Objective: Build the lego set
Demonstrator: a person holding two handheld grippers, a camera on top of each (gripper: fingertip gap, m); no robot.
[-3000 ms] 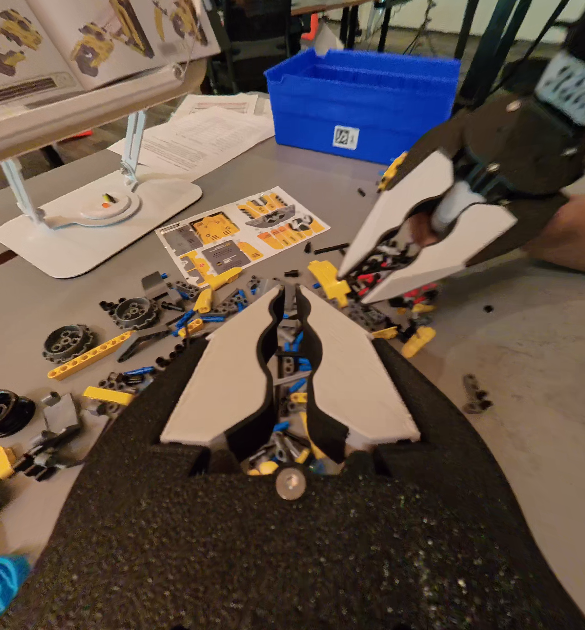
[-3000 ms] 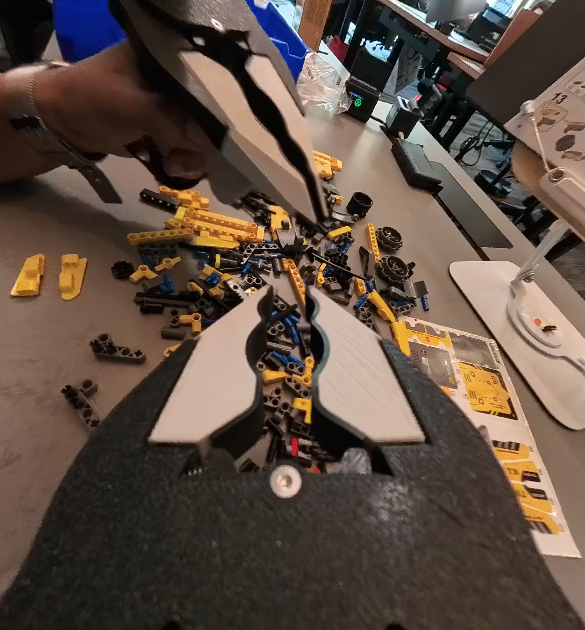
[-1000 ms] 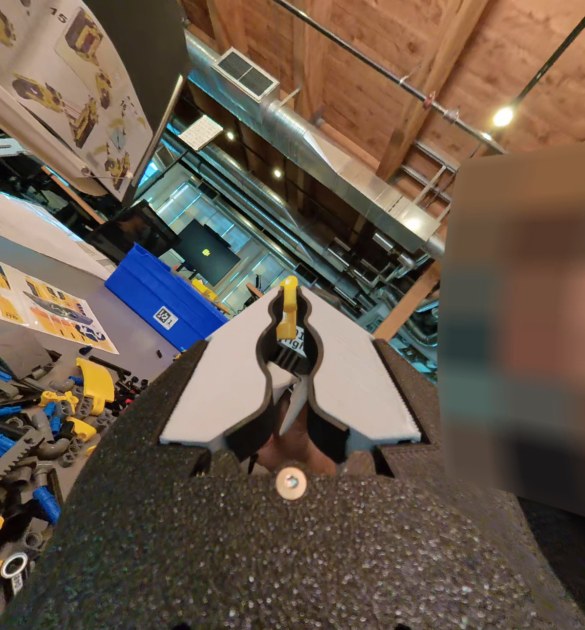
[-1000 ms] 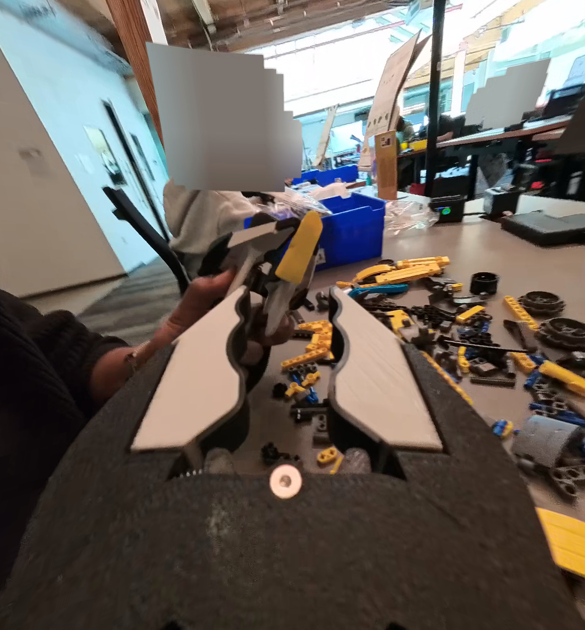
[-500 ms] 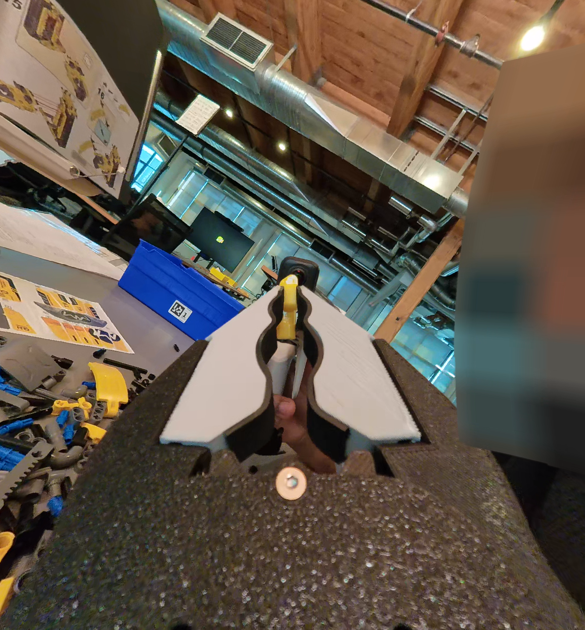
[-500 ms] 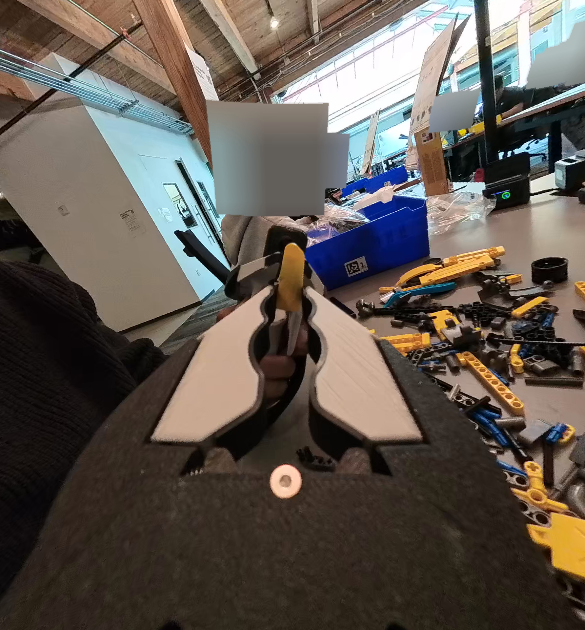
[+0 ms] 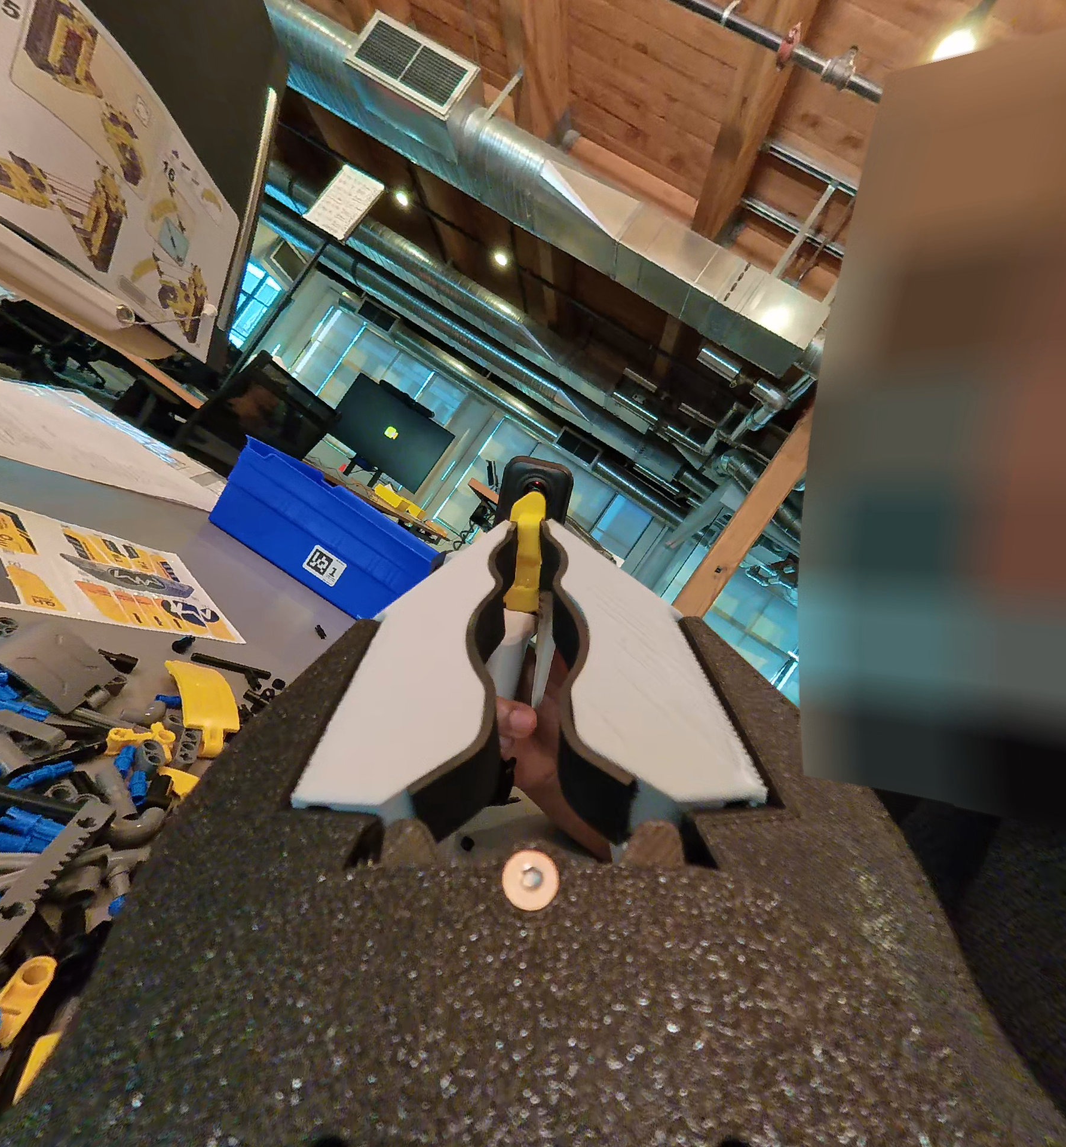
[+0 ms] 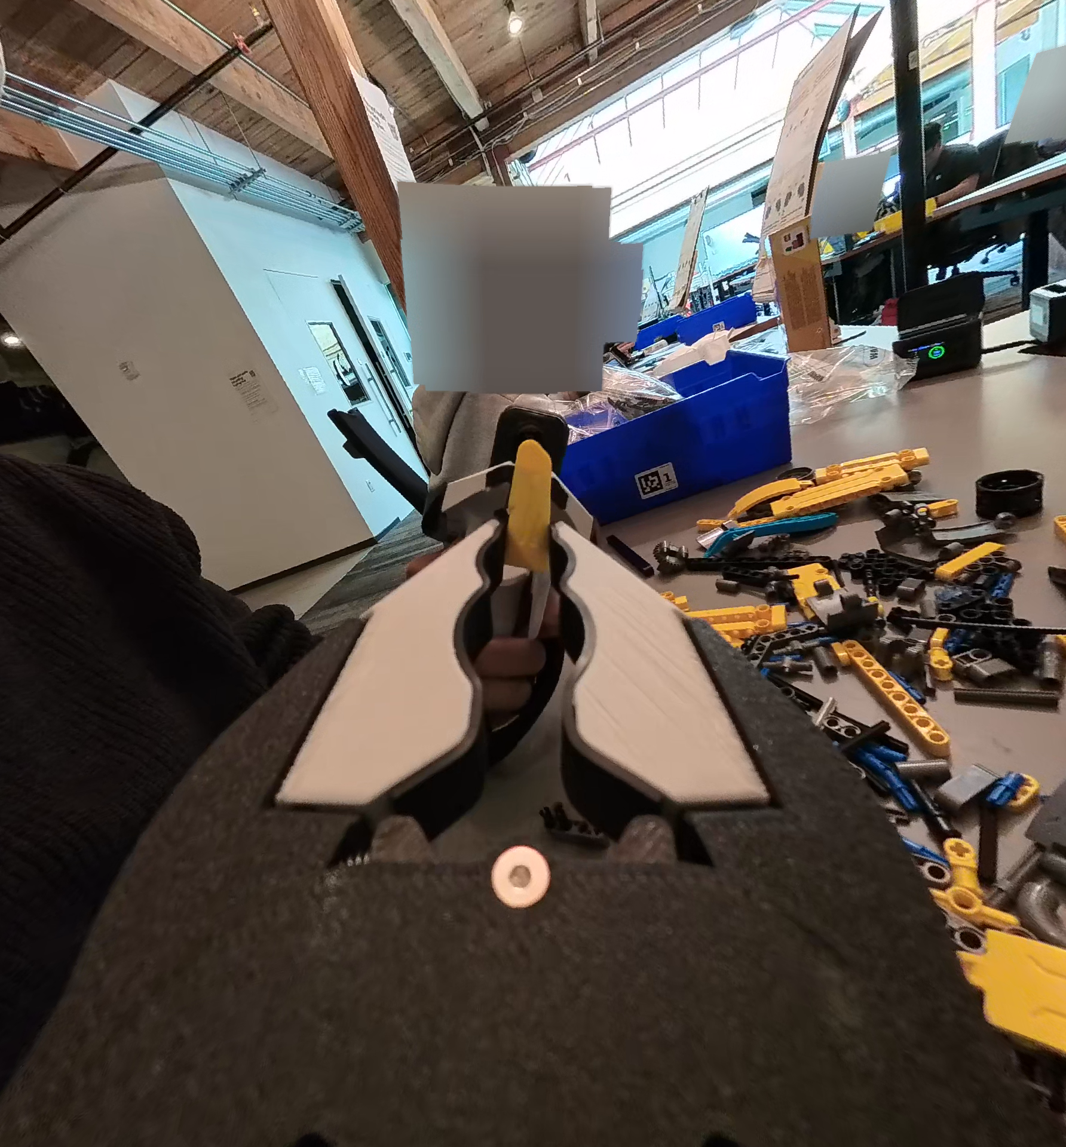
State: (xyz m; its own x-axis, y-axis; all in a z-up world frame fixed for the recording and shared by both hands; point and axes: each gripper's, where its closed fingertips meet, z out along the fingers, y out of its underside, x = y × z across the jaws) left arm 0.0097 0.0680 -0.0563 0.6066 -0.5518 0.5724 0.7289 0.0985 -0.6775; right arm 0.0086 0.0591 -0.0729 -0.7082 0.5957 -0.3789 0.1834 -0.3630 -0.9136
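Observation:
Both grippers are raised above the table and point at each other, tips meeting. My left gripper (image 7: 527,534) is shut on a narrow yellow plastic piece (image 7: 525,546) that sticks up between its tips. My right gripper (image 8: 527,530) is shut on the same yellow piece (image 8: 527,515) from the opposite side. In the left wrist view the right gripper's white fingers (image 7: 509,652) show through the gap. In the right wrist view the left gripper's fingers (image 8: 474,490) show behind the piece, with a hand (image 8: 505,670) below them.
A pile of yellow, black, grey and blue building pieces (image 8: 890,620) covers the grey table and also shows in the left wrist view (image 7: 52,745). A blue bin (image 8: 692,447) stands behind. A sticker sheet (image 7: 83,577) and an instruction booklet on a stand (image 7: 83,155) are at the left. Both grippers' tips are close together, under 4 cm apart.
Both grippers rose from the pile. The left came up shut on the yellow piece. The right, open one second ago, has closed on the same piece and stays there.

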